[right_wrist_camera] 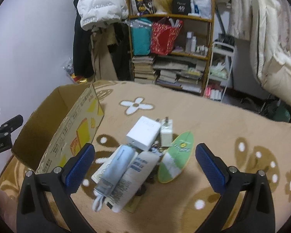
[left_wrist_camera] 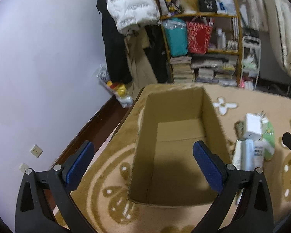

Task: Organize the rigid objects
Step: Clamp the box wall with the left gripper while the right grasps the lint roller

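Observation:
An open, empty cardboard box (left_wrist_camera: 176,141) stands on a tan flowered blanket; it also shows at the left of the right wrist view (right_wrist_camera: 67,130). My left gripper (left_wrist_camera: 143,161) is open and empty above the box's near end. To the box's right lies a pile: a white box (right_wrist_camera: 143,133), a white plug charger (right_wrist_camera: 166,133), a pale blue tube (right_wrist_camera: 116,169), a white tube (right_wrist_camera: 133,176) and a green-white packet (right_wrist_camera: 176,157). The pile shows in the left wrist view too (left_wrist_camera: 252,145). My right gripper (right_wrist_camera: 145,165) is open and empty, just above the tubes.
The blanket (right_wrist_camera: 223,128) covers a raised surface that ends at the far side. Beyond it stand a wooden shelf (right_wrist_camera: 170,44) with bags and stacked books, hanging coats (right_wrist_camera: 99,38) and a white rack (right_wrist_camera: 221,68). A wall (left_wrist_camera: 38,77) and dark floor lie left.

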`<state>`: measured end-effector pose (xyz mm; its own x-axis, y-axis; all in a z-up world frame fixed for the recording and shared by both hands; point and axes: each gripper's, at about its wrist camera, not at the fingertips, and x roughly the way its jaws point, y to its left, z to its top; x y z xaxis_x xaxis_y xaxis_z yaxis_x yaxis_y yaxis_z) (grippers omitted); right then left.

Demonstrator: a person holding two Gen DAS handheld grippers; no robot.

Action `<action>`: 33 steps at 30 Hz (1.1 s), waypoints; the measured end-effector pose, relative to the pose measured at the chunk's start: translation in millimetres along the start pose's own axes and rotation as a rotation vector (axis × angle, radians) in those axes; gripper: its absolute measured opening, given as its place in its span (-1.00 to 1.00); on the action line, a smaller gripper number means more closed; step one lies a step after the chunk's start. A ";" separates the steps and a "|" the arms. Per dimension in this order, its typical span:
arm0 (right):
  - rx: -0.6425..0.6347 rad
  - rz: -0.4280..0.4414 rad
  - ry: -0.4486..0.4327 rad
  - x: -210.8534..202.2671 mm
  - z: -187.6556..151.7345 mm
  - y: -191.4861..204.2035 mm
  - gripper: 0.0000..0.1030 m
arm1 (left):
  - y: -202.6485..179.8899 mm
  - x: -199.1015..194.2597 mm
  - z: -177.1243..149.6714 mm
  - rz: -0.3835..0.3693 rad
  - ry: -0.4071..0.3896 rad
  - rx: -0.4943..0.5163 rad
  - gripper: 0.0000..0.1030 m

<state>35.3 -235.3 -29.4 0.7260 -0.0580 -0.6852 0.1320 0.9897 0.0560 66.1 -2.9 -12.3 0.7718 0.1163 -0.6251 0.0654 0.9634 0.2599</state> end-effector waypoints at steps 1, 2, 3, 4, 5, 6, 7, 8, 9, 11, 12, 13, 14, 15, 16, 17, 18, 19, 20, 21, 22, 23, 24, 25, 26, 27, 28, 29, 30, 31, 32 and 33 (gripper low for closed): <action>0.002 0.011 0.008 4.1 0.2 2.2 1.00 | 0.4 5.2 1.3 0.008 0.014 0.006 0.95; 0.001 0.017 0.013 7.8 1.1 4.0 1.00 | 0.4 11.5 2.5 0.015 0.031 0.008 0.95; -0.004 0.020 0.019 11.3 1.2 7.0 1.00 | 1.4 16.1 3.3 0.019 0.043 0.006 0.95; -0.011 0.022 0.023 14.2 0.9 10.0 1.00 | 3.1 21.3 3.2 0.018 0.057 -0.001 0.95; -0.021 0.027 0.029 17.2 0.9 13.4 1.00 | 5.3 25.9 2.7 0.016 0.068 -0.011 0.95; -0.031 0.030 0.032 20.1 1.0 15.9 1.00 | 6.8 29.5 1.9 0.012 0.077 -0.020 0.95; -0.044 0.032 0.037 22.6 1.3 18.8 1.00 | 8.2 33.0 1.4 0.007 0.087 -0.026 0.95; -0.053 0.033 0.040 25.6 1.8 20.6 1.00 | 8.9 36.7 0.4 0.005 0.097 -0.029 0.95; -0.061 0.034 0.048 28.8 2.2 22.8 1.00 | 8.8 40.5 -0.7 0.008 0.106 -0.029 0.95; -0.067 0.050 0.066 35.0 2.9 27.1 1.00 | 8.7 48.7 -2.5 0.023 0.128 -0.023 0.95; -0.069 0.056 0.072 36.8 3.1 28.1 1.00 | 8.9 51.9 -3.1 0.026 0.137 -0.020 0.95; -0.074 0.061 0.081 39.2 2.6 29.6 1.00 | 8.8 55.8 -4.0 0.024 0.148 -0.015 0.95; -0.081 0.064 0.090 41.7 2.0 31.9 1.00 | 8.6 57.7 -5.8 0.024 0.156 -0.010 0.95; -0.091 0.065 0.101 44.7 1.2 34.6 1.00 | 8.2 60.7 -6.0 0.020 0.166 -0.006 0.95; -0.099 0.065 0.109 47.3 0.5 36.7 1.00 | 7.8 63.2 -6.1 0.015 0.178 -0.002 0.95; -0.111 0.065 0.121 50.6 -0.5 39.8 1.00 | 7.7 65.3 -7.0 0.014 0.184 0.002 0.95; -0.119 0.065 0.130 52.5 -1.2 40.7 1.00 | 8.5 66.7 -7.9 0.015 0.188 0.007 0.95; -0.126 0.064 0.138 54.9 -3.1 42.5 1.00 | 8.1 68.5 -8.8 0.019 0.194 0.013 0.95; -0.135 0.063 0.150 58.2 -4.3 44.8 1.00 | 8.1 70.3 -9.5 0.019 0.198 0.015 0.95; -0.138 0.065 0.159 60.4 -6.8 44.9 1.00 | 7.9 72.4 -10.1 0.017 0.207 0.015 0.95; -0.139 0.068 0.173 62.8 -8.6 45.6 1.00 | 7.6 73.9 -10.4 0.017 0.215 0.013 0.95; -0.140 0.071 0.184 65.0 -9.7 46.4 0.98 | 7.5 75.3 -10.8 0.019 0.220 0.012 0.95; -0.139 0.074 0.193 66.1 -11.5 45.8 0.96 | 6.8 76.6 -11.4 0.025 0.225 0.014 0.95; -0.138 0.075 0.202 67.3 -12.3 45.5 0.95 | 6.2 77.0 -12.0 0.029 0.225 0.019 0.95; -0.137 0.075 0.210 68.2 -13.8 44.8 0.95 | 5.7 77.4 -12.6 0.032 0.224 0.022 0.95; -0.136 0.077 0.218 69.7 -15.0 44.7 0.95 | 4.3 77.6 -12.7 0.036 0.224 0.024 0.95; -0.134 0.078 0.225 71.0 -15.5 43.7 0.95 | 3.7 78.5 -13.1 0.034 0.229 0.022 0.92; -0.129 0.080 0.232 72.3 -16.3 42.6 0.94 | 3.2 79.6 -13.8 0.030 0.237 0.020 0.88; -0.120 0.085 0.238 73.7 -16.8 41.3 0.92 | 3.3 81.5 -14.8 0.025 0.249 0.016 0.79; -0.113 0.089 0.241 75.0 -17.1 40.4 0.87 | 3.5 84.4 -15.8 0.023 0.262 0.010 0.70; -0.103 0.095 0.248 76.5 -17.8 38.5 0.85 | 3.1 87.6 -17.0 0.018 0.280 0.005 0.65; -0.097 0.098 0.252 77.7 -18.2 36.7 0.83 | 2.7 90.1 -18.0 0.007 0.298 0.002 0.49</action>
<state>84.2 -201.0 -93.8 0.5396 0.0613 -0.8397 -0.0051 0.9976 0.0696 124.4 14.5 -81.2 0.5527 0.1886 -0.8118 0.0624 0.9620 0.2660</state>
